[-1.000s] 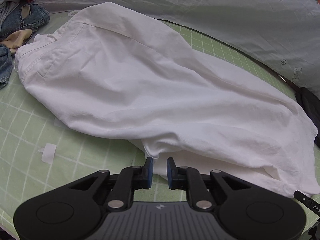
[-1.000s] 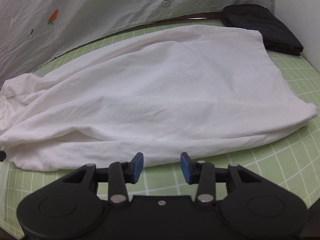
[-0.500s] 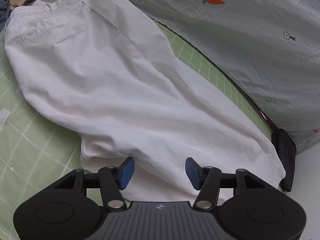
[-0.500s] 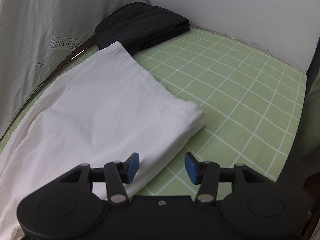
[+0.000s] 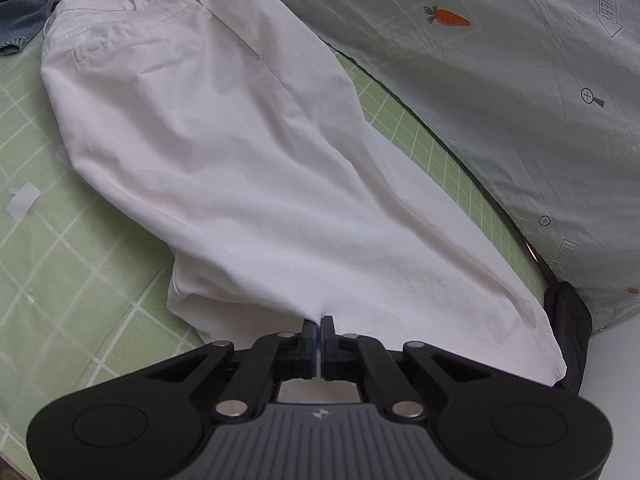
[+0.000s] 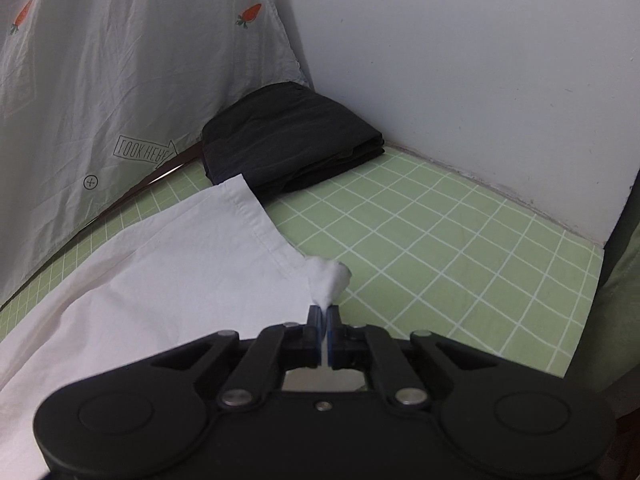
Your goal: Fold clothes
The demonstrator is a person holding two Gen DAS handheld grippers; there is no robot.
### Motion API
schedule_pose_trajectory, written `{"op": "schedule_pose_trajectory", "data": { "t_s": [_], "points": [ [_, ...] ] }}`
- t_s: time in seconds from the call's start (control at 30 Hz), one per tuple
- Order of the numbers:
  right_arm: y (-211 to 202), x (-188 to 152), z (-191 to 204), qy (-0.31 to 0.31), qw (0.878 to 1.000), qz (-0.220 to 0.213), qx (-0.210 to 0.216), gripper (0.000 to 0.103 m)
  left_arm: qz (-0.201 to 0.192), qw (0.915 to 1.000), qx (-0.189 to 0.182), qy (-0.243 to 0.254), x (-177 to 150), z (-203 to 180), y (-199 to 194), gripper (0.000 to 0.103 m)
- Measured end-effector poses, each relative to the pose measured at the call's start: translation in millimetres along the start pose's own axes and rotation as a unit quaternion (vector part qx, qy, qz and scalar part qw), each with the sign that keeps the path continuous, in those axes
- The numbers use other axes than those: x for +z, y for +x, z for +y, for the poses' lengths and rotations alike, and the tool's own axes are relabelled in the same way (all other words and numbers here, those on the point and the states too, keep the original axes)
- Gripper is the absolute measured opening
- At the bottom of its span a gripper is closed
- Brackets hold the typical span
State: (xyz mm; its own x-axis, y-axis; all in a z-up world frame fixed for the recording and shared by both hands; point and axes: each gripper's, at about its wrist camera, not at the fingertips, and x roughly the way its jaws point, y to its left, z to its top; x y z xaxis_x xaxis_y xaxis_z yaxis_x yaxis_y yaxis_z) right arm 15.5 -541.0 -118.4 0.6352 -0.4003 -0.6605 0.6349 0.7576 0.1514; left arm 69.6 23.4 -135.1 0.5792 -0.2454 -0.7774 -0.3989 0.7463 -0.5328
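Note:
White trousers (image 5: pixel 224 152) lie stretched over the green checked mat (image 5: pixel 48 280), waistband at the far left, leg ends near me. My left gripper (image 5: pixel 319 326) is shut on the near edge of the trousers' leg. In the right wrist view the hemmed leg end (image 6: pixel 192 264) lies flat at the left, and my right gripper (image 6: pixel 323 314) is shut on its near corner, which bunches up above the fingertips.
A folded black garment (image 6: pixel 288 140) lies in the far corner by the white wall (image 6: pixel 460 60); it also shows in the left wrist view (image 5: pixel 568 328). A grey carrot-print sheet (image 5: pixel 500 60) hangs along the back. Jeans and other clothes (image 5: pixel 24 20) are piled at far left. A tape scrap (image 5: pixel 23 200) lies on the mat.
Both grippers were open half a second ago and have closed on the trousers: the left on the leg's near edge, the right on the hem corner. Both moved in closer.

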Motion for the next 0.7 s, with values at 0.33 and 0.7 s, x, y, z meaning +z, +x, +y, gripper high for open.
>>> {"op": "schedule_pose_trajectory", "data": {
  "t_s": [0.33,0.7],
  "points": [
    [25,-30,7,-0.061,0.99,0.091,-0.091,0.006,0.054,0.9969,0.053,0.021,-23,19,15,0.01],
    [-8,-35,98,-0.111,0.993,0.045,-0.02,0.096,-0.037,0.9979,0.039,0.037,24,46,-48,0.056]
  ]
}}
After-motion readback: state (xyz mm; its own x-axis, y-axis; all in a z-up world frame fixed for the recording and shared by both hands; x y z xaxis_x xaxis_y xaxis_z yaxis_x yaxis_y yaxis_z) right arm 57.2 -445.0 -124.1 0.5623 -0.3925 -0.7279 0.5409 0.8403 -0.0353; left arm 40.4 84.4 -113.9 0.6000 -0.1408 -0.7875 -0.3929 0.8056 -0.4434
